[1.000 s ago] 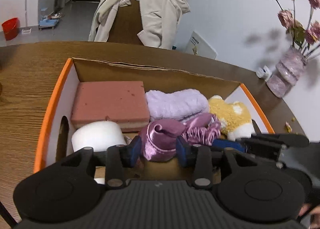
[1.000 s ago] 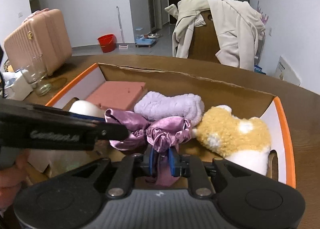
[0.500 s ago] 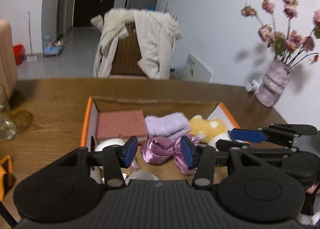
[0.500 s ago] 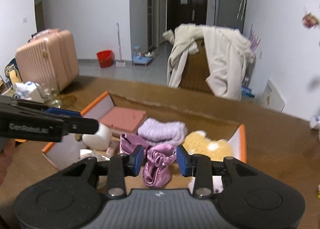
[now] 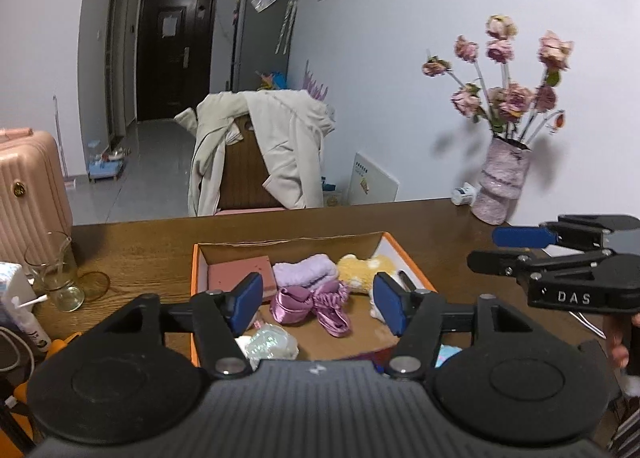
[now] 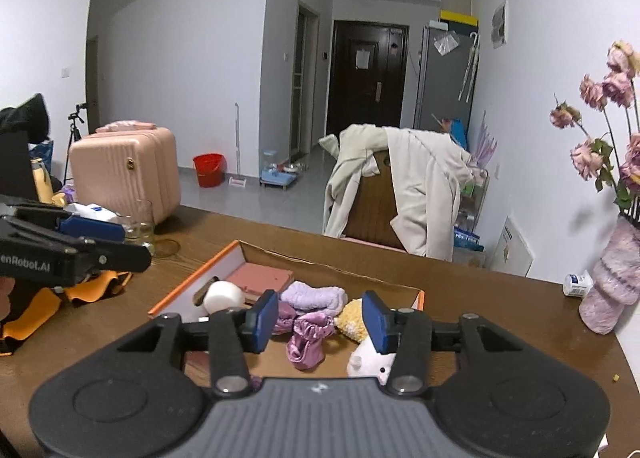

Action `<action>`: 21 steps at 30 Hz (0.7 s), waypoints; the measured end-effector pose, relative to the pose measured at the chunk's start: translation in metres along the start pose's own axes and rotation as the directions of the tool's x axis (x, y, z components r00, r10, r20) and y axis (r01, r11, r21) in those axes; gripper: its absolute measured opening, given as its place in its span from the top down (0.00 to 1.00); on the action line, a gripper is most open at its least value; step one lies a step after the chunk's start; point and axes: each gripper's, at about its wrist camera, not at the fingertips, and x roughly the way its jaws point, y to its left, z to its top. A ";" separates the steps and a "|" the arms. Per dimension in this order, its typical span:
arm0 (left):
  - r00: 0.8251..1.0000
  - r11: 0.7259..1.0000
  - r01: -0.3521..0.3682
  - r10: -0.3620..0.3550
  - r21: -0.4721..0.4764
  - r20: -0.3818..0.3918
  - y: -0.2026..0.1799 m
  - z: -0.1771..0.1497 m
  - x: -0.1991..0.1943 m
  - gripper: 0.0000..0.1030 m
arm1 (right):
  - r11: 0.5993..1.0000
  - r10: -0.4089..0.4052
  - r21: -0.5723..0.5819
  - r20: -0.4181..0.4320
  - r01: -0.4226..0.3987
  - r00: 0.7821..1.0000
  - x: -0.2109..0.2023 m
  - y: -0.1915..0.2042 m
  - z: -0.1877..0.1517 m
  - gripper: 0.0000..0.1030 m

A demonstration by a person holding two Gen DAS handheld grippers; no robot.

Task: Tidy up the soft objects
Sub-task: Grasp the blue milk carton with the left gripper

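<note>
- Hovering above the orange-edged cardboard box (image 5: 194, 278), the left gripper (image 5: 318, 308) has its jaws opening, with nothing gripped between them.
- Right gripper (image 6: 319, 320): jaws likewise opening, empty, above the same box.
- Purple satin scrunchie (image 5: 310, 304) lies loose on the box floor, just in front of the lilac towel (image 5: 305, 273) and beside the yellow plush toy (image 5: 362, 268).
- Pink sponge (image 5: 239, 273) occupies the rear left corner.
</note>
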 end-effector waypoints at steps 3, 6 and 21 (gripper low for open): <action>1.000 1.000 0.008 -0.008 0.005 0.017 -0.008 -0.013 -0.019 0.34 | 1.000 0.014 0.008 0.023 -0.014 1.000 -0.021 0.005 -0.009 0.53; 0.999 1.000 0.009 -0.009 -0.008 0.031 -0.014 -0.037 -0.040 0.21 | 0.999 0.040 0.028 0.055 -0.041 0.998 -0.043 0.009 -0.026 0.50; 0.992 0.997 0.001 0.008 -0.079 0.123 -0.041 -0.206 -0.128 0.09 | 0.995 0.060 0.066 0.167 -0.072 0.984 -0.140 0.047 -0.181 0.29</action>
